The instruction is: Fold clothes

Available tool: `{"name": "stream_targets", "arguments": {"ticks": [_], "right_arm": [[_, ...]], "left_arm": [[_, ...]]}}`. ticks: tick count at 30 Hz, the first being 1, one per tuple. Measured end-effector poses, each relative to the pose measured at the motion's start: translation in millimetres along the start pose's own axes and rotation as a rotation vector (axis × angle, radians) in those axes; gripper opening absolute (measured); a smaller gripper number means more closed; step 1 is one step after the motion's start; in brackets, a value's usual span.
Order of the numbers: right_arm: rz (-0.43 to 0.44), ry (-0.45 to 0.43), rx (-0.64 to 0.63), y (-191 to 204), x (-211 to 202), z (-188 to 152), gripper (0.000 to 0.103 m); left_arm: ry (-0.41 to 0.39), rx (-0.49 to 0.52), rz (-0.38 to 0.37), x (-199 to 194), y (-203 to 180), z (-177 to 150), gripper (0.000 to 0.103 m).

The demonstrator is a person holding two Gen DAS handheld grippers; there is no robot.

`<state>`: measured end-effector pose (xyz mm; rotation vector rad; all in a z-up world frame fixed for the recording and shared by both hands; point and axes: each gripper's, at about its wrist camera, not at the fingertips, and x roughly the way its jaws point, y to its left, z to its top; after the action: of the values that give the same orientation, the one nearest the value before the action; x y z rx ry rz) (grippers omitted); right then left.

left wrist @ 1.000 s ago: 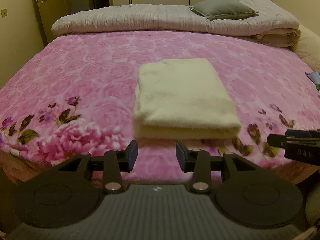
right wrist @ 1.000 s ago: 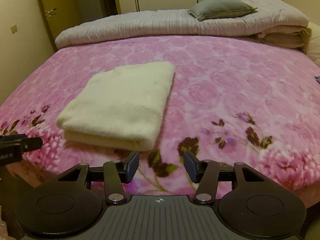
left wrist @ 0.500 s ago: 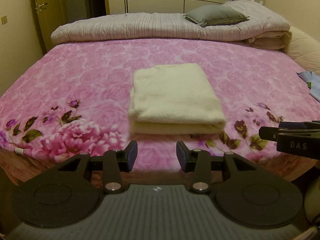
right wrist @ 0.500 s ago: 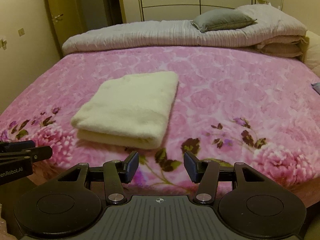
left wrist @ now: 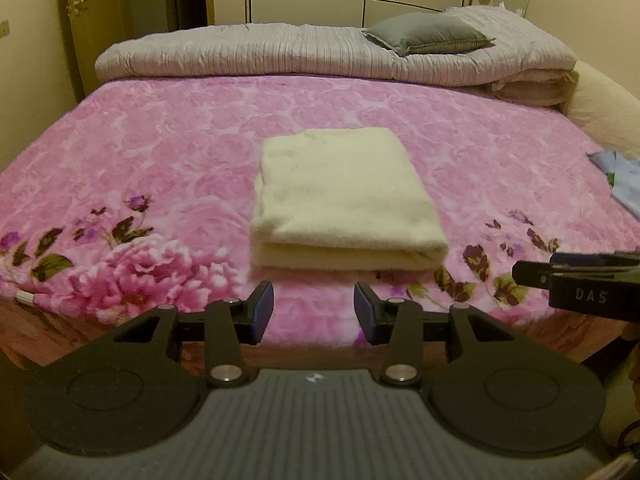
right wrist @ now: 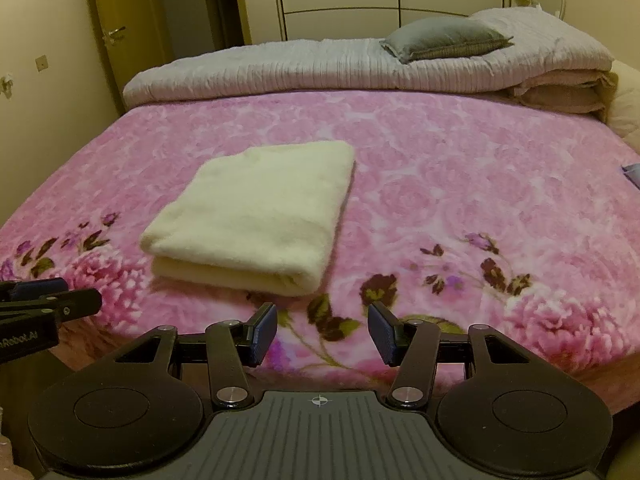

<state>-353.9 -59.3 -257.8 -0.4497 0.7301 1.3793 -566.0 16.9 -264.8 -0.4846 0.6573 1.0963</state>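
Cream folded garment (left wrist: 344,200) lies flat on pink floral blanket (left wrist: 160,152), near front edge of bed, fold facing cameras. Left gripper (left wrist: 314,316) spread, empty, just short of garment. Right gripper (right wrist: 322,332) spread too, empty, off to garment's right. Grey pillow (right wrist: 446,38) on quilt (right wrist: 280,68) at far end.

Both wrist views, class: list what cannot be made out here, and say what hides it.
- Blue cloth: cut off by the right edge in both views; its kind is unclear.
- Folded cream garment: folded in on itself, so its type and layer count stay hidden.
- Right gripper in the left wrist view: only its side shows, cropped at the edge.
- Doorway: too dark to see into.
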Motion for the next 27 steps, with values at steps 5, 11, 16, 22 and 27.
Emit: {"name": "stream_targets", "arguments": {"ticks": [5,11,16,22,27], "right_arm": [[0.057,-0.013,0.092,-26,24,2,0.054],[0.166,-0.046,0.234,-57,72,17,0.054],[0.242,-0.118,0.278,-62,120,49,0.054],[0.242,-0.046,0.29,-68,190,102,0.054],[0.219,0.068,0.286,-73,216,136,0.054]], "left_arm": [[0.006,-0.032,-0.022,23,27,12,0.039],[0.031,-0.147,-0.141,88,76,49,0.039],[0.013,-0.104,-0.269,161,95,96,0.035],[0.132,-0.177,-0.296,234,117,135,0.035],[0.247,-0.263,-0.285,277,135,159,0.036]]}}
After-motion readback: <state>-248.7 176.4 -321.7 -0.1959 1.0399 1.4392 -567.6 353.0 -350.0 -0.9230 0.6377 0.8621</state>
